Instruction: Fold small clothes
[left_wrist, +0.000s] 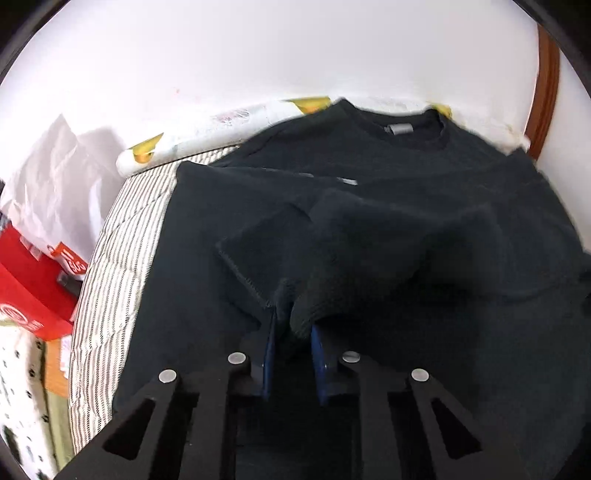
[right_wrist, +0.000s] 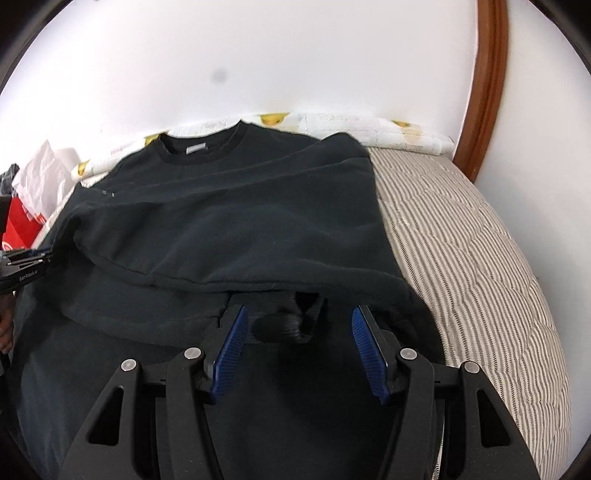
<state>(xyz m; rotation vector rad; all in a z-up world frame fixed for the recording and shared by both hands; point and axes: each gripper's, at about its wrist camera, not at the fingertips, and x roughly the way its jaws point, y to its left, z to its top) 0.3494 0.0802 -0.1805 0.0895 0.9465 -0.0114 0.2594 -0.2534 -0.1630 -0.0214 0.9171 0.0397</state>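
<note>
A black sweatshirt (left_wrist: 369, 166) lies spread on the bed, collar and grey label (left_wrist: 400, 129) toward the wall. In the left wrist view my left gripper (left_wrist: 293, 317) is shut on a bunched fold of its fabric, pinched between the blue pads (left_wrist: 269, 354). In the right wrist view the sweatshirt (right_wrist: 240, 206) has a folded-over edge running across just in front of my right gripper (right_wrist: 299, 310). That gripper stands open, its fingertips tucked under the fold. A dark lump of cloth sits between the blue pads (right_wrist: 231, 350) without touching them. The left gripper (right_wrist: 26, 266) shows at the left edge.
A striped bed cover (right_wrist: 461, 258) extends right of the garment and also left of it (left_wrist: 122, 258). A white roll with yellow prints (left_wrist: 221, 125) lies along the wall. A red box (left_wrist: 29, 288) and white bag (left_wrist: 55, 177) sit left; a brown wooden headboard (right_wrist: 487, 92) curves right.
</note>
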